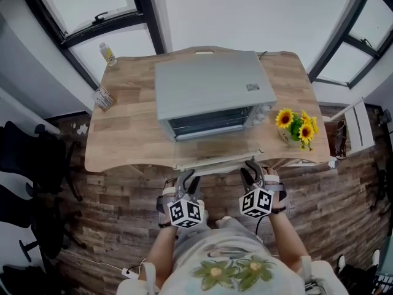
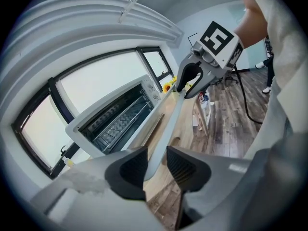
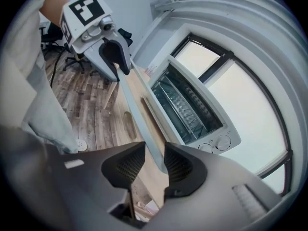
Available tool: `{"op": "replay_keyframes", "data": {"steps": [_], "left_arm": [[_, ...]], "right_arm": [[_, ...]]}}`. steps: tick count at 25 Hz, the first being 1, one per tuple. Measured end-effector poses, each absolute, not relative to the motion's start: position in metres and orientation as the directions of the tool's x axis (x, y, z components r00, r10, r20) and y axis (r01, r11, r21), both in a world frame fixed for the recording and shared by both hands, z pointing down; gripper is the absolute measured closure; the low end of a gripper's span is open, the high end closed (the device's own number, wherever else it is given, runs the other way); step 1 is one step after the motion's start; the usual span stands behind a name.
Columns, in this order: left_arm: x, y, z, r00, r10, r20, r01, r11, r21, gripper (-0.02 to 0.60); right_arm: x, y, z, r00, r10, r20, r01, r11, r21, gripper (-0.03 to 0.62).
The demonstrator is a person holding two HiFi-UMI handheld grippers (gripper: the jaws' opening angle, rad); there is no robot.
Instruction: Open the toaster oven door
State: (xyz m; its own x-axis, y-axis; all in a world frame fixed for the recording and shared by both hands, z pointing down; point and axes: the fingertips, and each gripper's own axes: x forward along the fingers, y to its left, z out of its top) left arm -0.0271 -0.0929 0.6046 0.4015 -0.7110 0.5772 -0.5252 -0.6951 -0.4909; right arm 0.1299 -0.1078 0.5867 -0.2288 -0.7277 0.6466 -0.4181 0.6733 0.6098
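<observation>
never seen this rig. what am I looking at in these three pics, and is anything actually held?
There is no robot here. A person holds a two-jaw gripper in each hand, and the marker cubes are part of the grippers. The head view comes from a camera on the person's head, looking down. The other two come from cameras riding on the left gripper and the right gripper, looking along their jaws. On the wooden table stand a toaster oven with its door already folded down, sunflowers, a bottle and a small packet. Each gripper has the door's handle bar between its jaws. A gap shows beside the bar, so neither looks clamped.
</observation>
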Motion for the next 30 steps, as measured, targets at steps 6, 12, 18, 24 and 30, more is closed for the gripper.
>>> {"op": "replay_keyframes", "data": {"steps": [6, 12, 18, 24, 30], "left_arm": [[-0.028, -0.09, 0.611, 0.386, -0.709, 0.59, -0.529, -0.694, -0.489, 0.462], [-0.026, -0.085, 0.619, 0.379, -0.705, 0.6, -0.535, -0.695, -0.48, 0.462], [-0.025, -0.081, 0.626, 0.384, -0.685, 0.619, -0.554, -0.708, -0.439, 0.462], [-0.03, -0.075, 0.624, 0.39, -0.677, 0.624, -0.638, -0.688, -0.346, 0.462], [-0.037, -0.066, 0.606, 0.378, -0.693, 0.614, -0.665, -0.664, -0.34, 0.462]], "right_arm": [[0.122, -0.112, 0.554, -0.278, -0.78, 0.56, -0.428, 0.623, 0.655, 0.47], [0.125, -0.124, 0.566, -0.265, -0.75, 0.606, -0.356, 0.661, 0.661, 0.483], [0.124, -0.119, 0.579, -0.274, -0.709, 0.65, -0.329, 0.704, 0.629, 0.533], [0.124, -0.116, 0.582, -0.283, -0.703, 0.653, -0.328, 0.711, 0.622, 0.533], [0.124, -0.118, 0.581, -0.299, -0.703, 0.646, -0.334, 0.711, 0.619, 0.533]]}}
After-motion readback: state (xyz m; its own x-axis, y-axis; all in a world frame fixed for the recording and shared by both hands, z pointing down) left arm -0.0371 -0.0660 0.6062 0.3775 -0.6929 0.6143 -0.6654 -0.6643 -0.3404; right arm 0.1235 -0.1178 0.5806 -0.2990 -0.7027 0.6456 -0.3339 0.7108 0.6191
